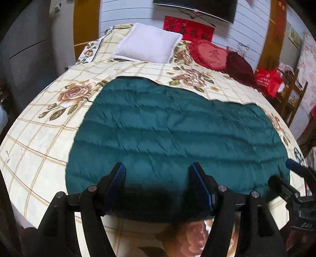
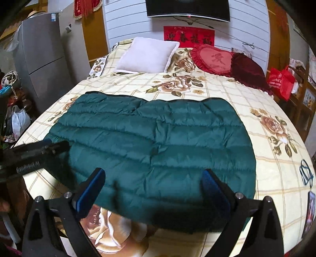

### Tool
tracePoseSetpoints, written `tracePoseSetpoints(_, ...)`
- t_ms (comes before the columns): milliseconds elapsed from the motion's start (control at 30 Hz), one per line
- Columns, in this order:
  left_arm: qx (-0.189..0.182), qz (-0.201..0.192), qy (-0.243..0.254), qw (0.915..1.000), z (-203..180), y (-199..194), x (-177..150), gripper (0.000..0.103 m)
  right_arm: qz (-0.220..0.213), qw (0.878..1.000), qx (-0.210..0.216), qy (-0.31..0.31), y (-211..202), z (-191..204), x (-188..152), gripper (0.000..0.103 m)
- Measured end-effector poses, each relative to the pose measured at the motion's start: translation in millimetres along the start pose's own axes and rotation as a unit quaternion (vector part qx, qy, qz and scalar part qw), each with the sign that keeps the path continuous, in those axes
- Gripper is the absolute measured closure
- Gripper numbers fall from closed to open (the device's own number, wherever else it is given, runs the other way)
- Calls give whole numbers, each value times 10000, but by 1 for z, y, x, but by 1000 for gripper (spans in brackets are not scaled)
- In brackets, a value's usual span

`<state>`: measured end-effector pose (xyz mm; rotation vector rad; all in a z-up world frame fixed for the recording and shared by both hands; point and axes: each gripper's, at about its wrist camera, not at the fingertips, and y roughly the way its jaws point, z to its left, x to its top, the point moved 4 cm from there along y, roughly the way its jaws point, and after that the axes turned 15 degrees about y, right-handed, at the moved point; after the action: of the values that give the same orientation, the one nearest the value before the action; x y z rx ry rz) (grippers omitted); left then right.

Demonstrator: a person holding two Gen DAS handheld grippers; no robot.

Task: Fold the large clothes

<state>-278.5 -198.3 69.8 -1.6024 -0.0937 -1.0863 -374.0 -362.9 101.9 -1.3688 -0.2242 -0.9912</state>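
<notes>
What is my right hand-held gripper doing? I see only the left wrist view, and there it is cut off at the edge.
Observer: The right hand-held gripper is open, with nothing gripped. It points at the near edge of the jacket.
Operator: What is on the floor to the left of the bed?
Observer: A white bag stands there among other clutter.
Operator: Is anything on the wall above that side?
Observer: Yes, a red hanging with tassels shows at the top left.
</notes>
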Motion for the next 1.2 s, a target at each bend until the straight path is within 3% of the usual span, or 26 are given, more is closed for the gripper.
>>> tracePoseSetpoints(433, 133, -52, 389, 9991, -28, -8, -17, 54, 24, 9986, -375, 365, -1, -14, -17, 3)
tracePoseSetpoints(1200, 308, -523, 349, 9975, -28, -39, -14, 54, -160, 9980, -517, 324, -23, -12, -23, 3)
